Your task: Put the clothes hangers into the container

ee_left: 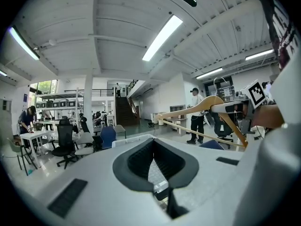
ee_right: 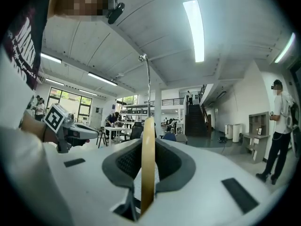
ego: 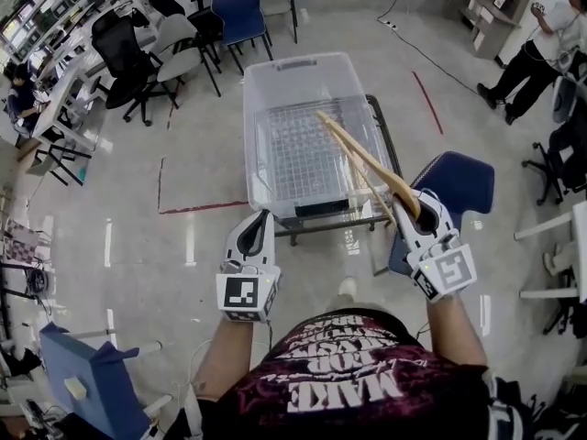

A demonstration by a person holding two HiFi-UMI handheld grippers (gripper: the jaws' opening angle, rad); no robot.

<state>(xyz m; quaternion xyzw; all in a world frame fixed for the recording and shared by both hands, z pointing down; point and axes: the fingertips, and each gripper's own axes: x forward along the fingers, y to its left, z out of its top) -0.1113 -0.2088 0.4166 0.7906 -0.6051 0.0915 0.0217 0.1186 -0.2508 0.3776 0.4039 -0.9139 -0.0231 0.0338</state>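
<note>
Holding the wooden hanger [ego: 365,159] clamped in the right gripper's [ego: 411,207] jaws, I have its far end out over the clear plastic container [ego: 275,70]. I judge it best to lower the hanger flat, with the hook clear of the rim, before letting go. My left gripper [ego: 260,225] hangs just short of the near wall, jaws closed on nothing.

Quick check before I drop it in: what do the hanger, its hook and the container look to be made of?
Hanger: probably wood; it is pale tan with a smooth, slightly glossy surface, perhaps varnished.
Hook: likely metal; it is a thin, shiny silver wire.
Container: looks like plastic, clear and slightly frosted; a grid shows through its bottom.
</note>
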